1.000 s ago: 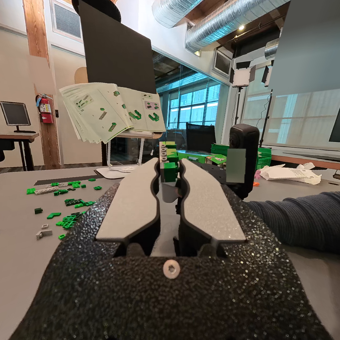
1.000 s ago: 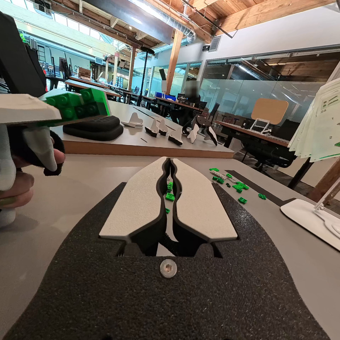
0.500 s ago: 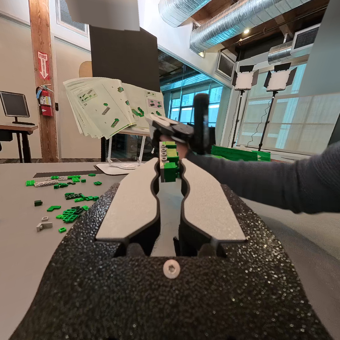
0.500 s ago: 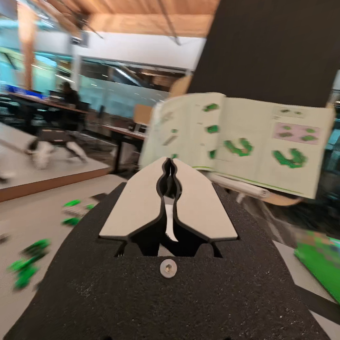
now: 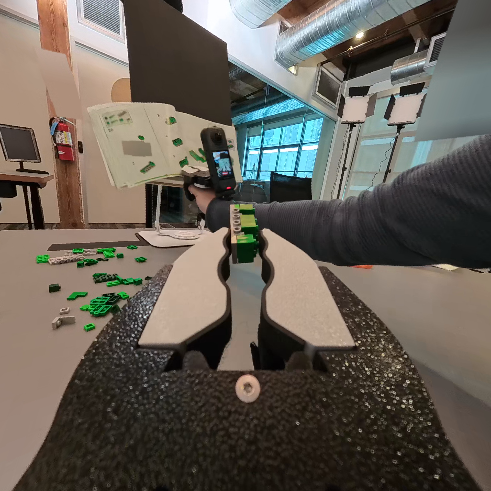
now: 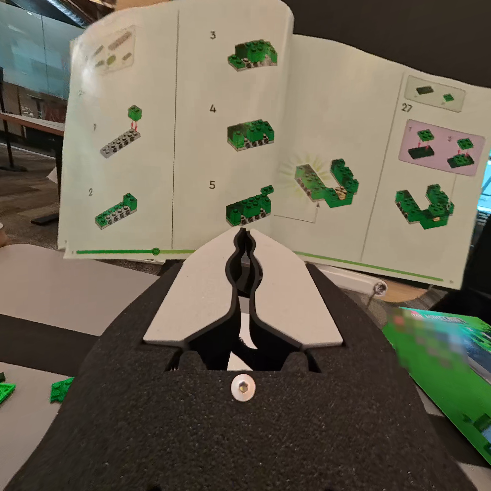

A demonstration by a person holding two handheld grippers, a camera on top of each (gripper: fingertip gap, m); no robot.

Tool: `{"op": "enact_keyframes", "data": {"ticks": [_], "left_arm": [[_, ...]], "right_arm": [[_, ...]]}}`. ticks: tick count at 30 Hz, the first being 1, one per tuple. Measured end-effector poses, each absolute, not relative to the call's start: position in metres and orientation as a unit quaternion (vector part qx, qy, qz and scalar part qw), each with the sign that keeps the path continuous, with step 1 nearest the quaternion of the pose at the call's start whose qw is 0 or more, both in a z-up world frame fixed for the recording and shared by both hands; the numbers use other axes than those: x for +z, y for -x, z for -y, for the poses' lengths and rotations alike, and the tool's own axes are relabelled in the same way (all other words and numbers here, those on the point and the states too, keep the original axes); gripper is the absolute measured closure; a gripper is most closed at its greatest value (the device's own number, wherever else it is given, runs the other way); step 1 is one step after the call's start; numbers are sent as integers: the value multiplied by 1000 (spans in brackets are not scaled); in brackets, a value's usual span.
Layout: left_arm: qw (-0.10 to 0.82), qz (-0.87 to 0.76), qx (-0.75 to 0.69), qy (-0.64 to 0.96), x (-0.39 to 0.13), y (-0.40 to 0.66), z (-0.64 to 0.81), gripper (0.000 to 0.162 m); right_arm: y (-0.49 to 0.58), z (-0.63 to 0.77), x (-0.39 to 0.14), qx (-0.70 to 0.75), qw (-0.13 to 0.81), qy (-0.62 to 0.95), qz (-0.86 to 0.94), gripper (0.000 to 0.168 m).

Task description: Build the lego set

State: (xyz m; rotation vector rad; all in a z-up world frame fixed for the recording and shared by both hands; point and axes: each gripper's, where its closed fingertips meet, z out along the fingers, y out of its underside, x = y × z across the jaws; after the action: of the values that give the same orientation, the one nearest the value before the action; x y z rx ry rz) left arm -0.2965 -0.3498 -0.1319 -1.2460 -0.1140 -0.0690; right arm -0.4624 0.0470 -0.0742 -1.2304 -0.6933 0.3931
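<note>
My left gripper is shut on a small green and grey lego assembly and holds it upright above the grey table. Loose green and grey lego pieces lie on the table to its left. My right gripper is shut and empty, raised close in front of the open instruction booklet. In the left wrist view the right gripper shows at the booklet, held by a hand with a dark sleeve crossing the view.
The booklet rests on a white stand at the table's back. A green lego box lies at the right. A few green pieces lie at the lower left of the right wrist view. A dark panel stands behind the booklet. Tip to tip, the grippers are about 45 centimeters apart.
My right gripper has swung from the table pieces up to the booklet and moved closer to it. The left gripper holds the assembly much as before.
</note>
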Motion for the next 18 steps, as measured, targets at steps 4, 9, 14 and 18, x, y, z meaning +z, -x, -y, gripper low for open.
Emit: {"op": "enact_keyframes", "data": {"ticks": [4, 9, 14, 18], "left_arm": [[810, 56, -36, 583, -132, 297, 350, 143], [808, 63, -39, 584, -134, 299, 350, 143], [803, 61, -23, 592, -135, 300, 349, 143], [799, 50, 3, 599, -134, 298, 346, 143]], "right_arm": [[480, -42, -70, 170, 743, 559, 327, 168], [491, -41, -77, 154, 735, 569, 335, 168], [492, -41, -78, 144, 739, 560, 347, 168], [487, -36, -78, 141, 744, 544, 362, 167]]}}
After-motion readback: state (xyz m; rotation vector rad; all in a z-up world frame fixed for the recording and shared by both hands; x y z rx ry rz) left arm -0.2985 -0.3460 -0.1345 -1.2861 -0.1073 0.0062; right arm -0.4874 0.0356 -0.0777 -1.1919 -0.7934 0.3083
